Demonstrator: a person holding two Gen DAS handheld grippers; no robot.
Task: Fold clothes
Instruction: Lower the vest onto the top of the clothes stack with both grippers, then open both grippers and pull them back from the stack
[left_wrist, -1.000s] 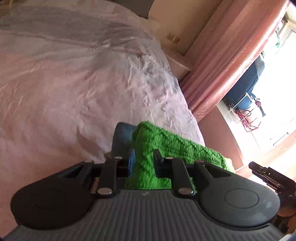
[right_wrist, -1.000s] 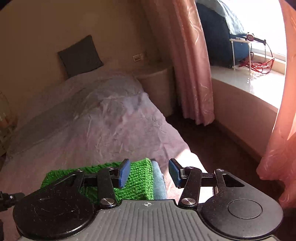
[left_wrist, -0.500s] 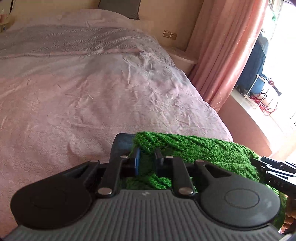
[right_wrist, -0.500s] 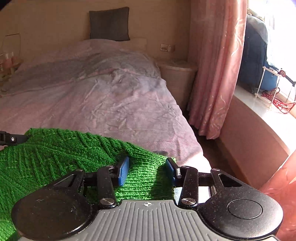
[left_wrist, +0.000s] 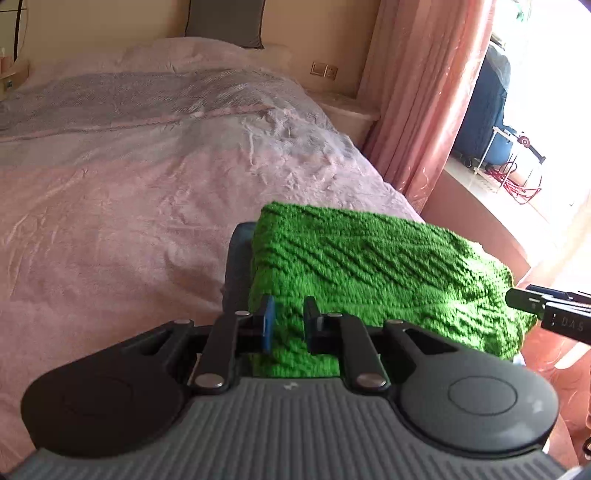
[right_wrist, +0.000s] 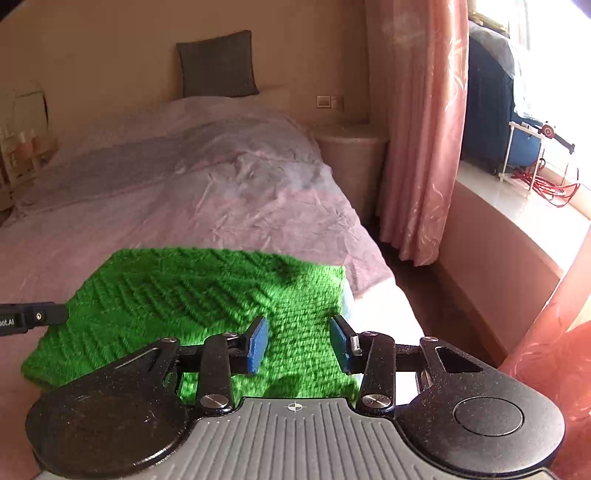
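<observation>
Green knit sweater (left_wrist: 376, 273), chunky yarn with a diagonal ribbed pattern, stretched out flat and taut above the near end of the bed. Far edge runs straight; left corner squared off. Near edge gathered at both front corners. A blue-grey garment (left_wrist: 239, 258) shows along the left side of the sweater, partly under it; in the right wrist view only a pale sliver (right_wrist: 347, 299) shows at its right edge.
</observation>
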